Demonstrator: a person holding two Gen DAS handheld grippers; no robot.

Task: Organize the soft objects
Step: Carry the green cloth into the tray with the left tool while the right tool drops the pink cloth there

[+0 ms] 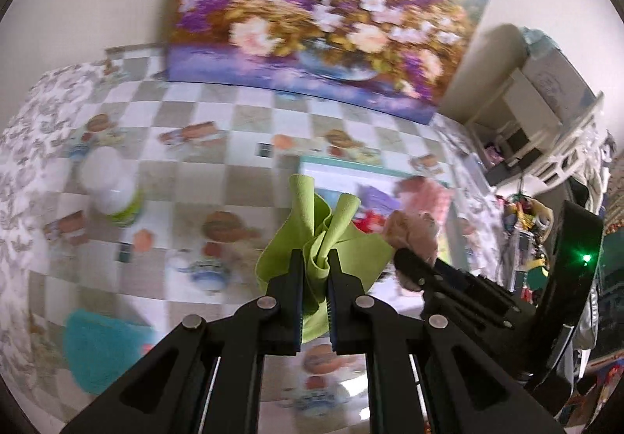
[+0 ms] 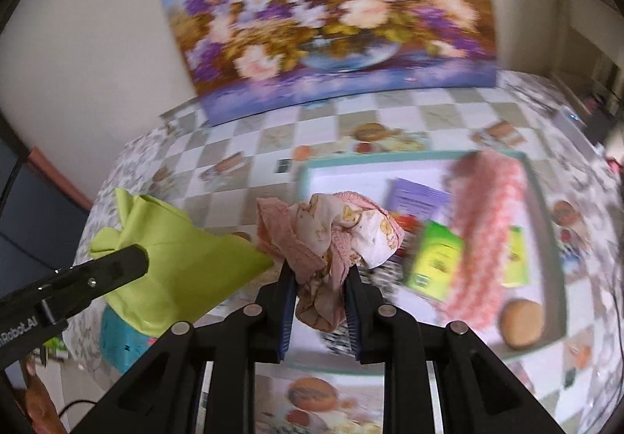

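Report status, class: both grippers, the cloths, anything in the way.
Left gripper shut on green cloth. Right gripper shut on pink patterned cloth. Both lifted above table; tray beneath, nothing blocking.

The table [image 2: 390, 110] wears a checked cloth printed with food and teapot pictures, with a floral-patterned border falling over its edges. In the right wrist view a shallow tray [image 2: 546, 223] with a teal rim lies at 3 o'clock on it, a flower painting [image 2: 331, 16] stands on the far edge at 12 o'clock against the wall, and a turquoise cloth [image 2: 113, 336] lies at 8 o'clock. In the left wrist view a white-lidded jar [image 1: 111, 188] with a green label stands at 9 o'clock, with the turquoise cloth nearer at 7 o'clock.
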